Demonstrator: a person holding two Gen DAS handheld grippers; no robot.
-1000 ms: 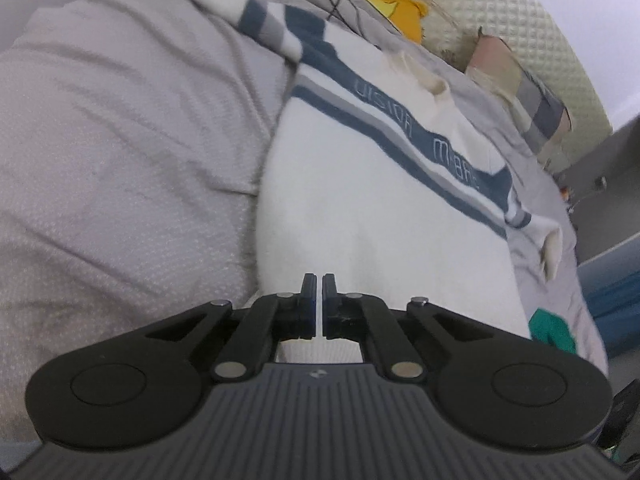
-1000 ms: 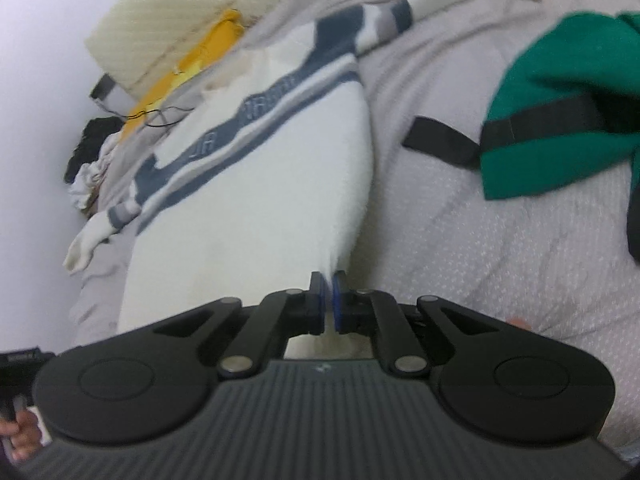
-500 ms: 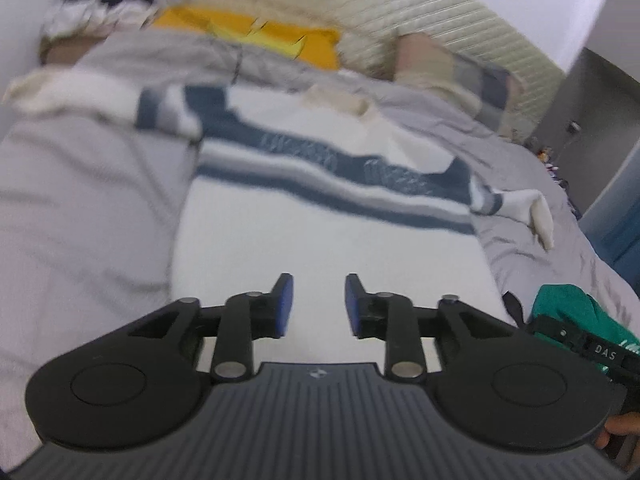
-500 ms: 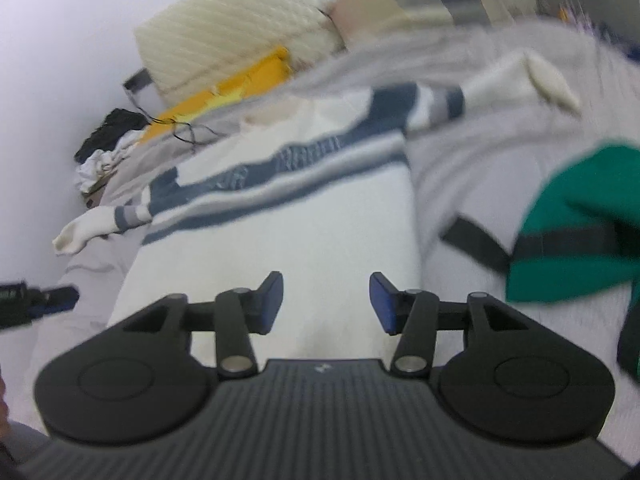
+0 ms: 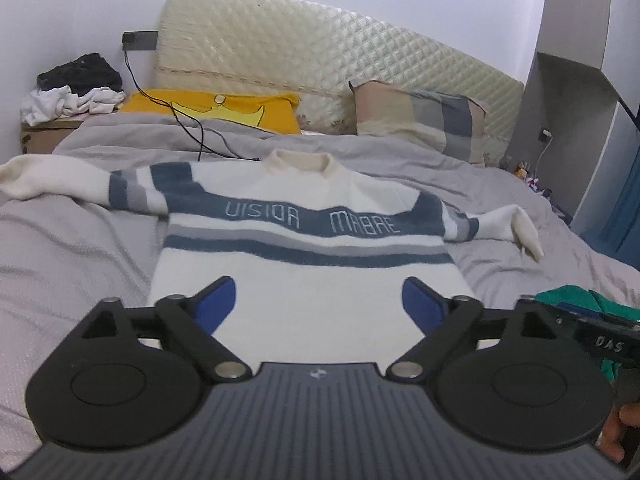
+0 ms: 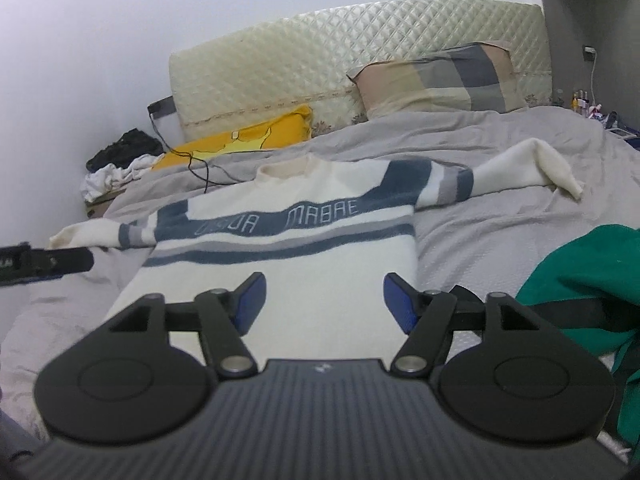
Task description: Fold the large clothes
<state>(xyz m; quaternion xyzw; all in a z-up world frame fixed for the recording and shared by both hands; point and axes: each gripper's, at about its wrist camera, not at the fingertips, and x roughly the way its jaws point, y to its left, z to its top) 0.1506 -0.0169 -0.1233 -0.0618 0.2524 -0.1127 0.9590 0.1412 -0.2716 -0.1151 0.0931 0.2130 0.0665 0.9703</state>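
A white sweater (image 5: 308, 284) lies flat and face up on a bed with a grey cover (image 5: 72, 248), its cream collar (image 5: 298, 162) pointing toward the headboard (image 5: 320, 64). Blue and grey stripes cross the chest, and pale lettering runs along the widest blue band. Both sleeves are spread out to the sides: the left sleeve (image 5: 60, 178) reaches toward the bed's left edge, and the right sleeve (image 5: 508, 224) ends in a folded cuff on the cover. The hem lies nearest the cameras.

The left gripper (image 5: 318, 304) hovers above the lower part of the sweater with its jaws spread wide and nothing between them; its blue pads (image 5: 218, 302) show against the white knit. The right gripper (image 6: 322, 300) sits over the same lower area, toward the sweater's right side, also spread wide and holding nothing. Neither tool can be seen touching the fabric.

Just beside the sweater's right edge lies a green garment (image 6: 592, 268) with a black strap (image 6: 576, 314) across it. At the head of the bed, a yellow pillow (image 5: 216, 110) sits on the left and a checked beige and grey pillow (image 5: 420, 116) on the right, both against the quilted cream headboard. A black cable (image 5: 188, 120) trails from the wall across the yellow pillow and onto the cover near the collar. A heap of dark and white clothes (image 5: 76, 88) sits beside the bed at the far left.
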